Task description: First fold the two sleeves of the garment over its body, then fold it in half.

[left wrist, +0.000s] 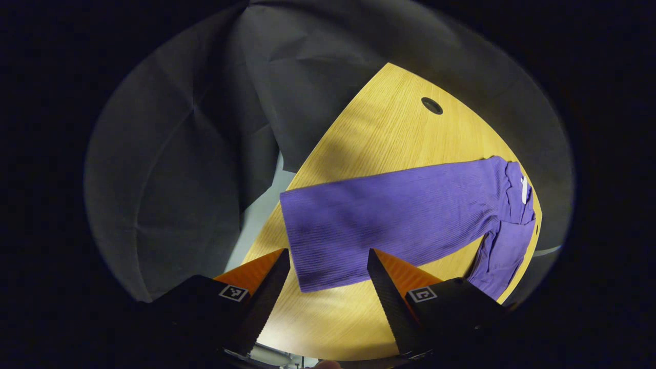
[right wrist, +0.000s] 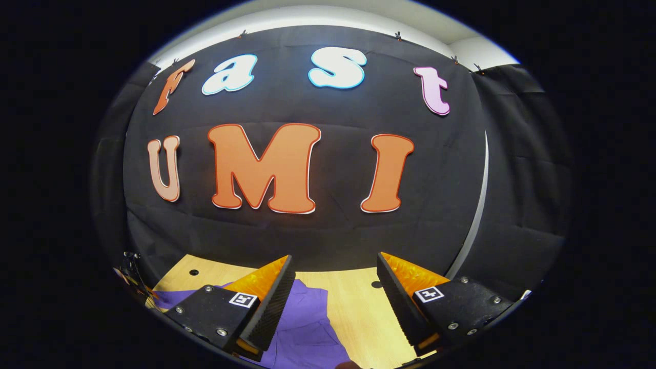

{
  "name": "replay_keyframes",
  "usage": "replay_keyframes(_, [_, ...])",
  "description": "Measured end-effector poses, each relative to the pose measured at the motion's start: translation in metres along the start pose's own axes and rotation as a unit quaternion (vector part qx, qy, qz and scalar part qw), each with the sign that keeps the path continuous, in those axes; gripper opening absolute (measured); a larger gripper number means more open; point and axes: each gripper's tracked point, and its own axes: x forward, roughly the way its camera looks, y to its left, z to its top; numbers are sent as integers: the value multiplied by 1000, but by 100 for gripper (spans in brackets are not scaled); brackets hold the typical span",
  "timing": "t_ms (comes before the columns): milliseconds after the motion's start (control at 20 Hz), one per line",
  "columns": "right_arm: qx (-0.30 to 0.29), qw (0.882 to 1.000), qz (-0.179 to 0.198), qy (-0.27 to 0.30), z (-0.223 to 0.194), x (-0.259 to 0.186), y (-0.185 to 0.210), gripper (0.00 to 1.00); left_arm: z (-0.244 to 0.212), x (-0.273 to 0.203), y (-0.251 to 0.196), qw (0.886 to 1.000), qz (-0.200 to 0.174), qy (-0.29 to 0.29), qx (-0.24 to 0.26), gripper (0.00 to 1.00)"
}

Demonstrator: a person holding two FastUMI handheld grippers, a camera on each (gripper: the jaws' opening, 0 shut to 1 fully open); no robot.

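Garment [left wrist: 400, 220] flat on table [left wrist: 389, 133], far sleeve partly hidden; left hand-held gripper [left wrist: 328, 266] and right hand-held gripper [right wrist: 335, 274] released

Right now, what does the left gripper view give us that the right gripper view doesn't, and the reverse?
Left gripper view: the purple garment laid lengthwise on the wooden table, one sleeve trailing toward the edge, a white tag at its far end, and the open left gripper.

Right gripper view: the open right gripper, aimed mostly at the booth wall.

Shared: purple garment, table, cable holes in the tabletop.
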Motion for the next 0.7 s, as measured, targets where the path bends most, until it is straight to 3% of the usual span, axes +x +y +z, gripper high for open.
replay_keyframes(350, [-3, 1000, 6, 12, -8, -10, -9, 96, 7, 29, 16, 999, 28, 28, 2, 94])
replay_keyframes(550, [6, 1000, -10, 11, -7, -13, -29, 95, 11, 33, 10, 998, 41, 48, 13, 78])
replay_keyframes(600, [9, 1000, -12, 10, -8, -15, -30, 95, 12, 31, 6, 998, 40, 50, 13, 78])
replay_keyframes(650, [12, 1000, -12, 9, -7, -15, -32, 95, 12, 32, 0, 998, 35, 53, 11, 59])
replay_keyframes(700, [13, 1000, -13, 11, -10, -15, -36, 95, 11, 33, -5, 998, 30, 53, 8, 47])
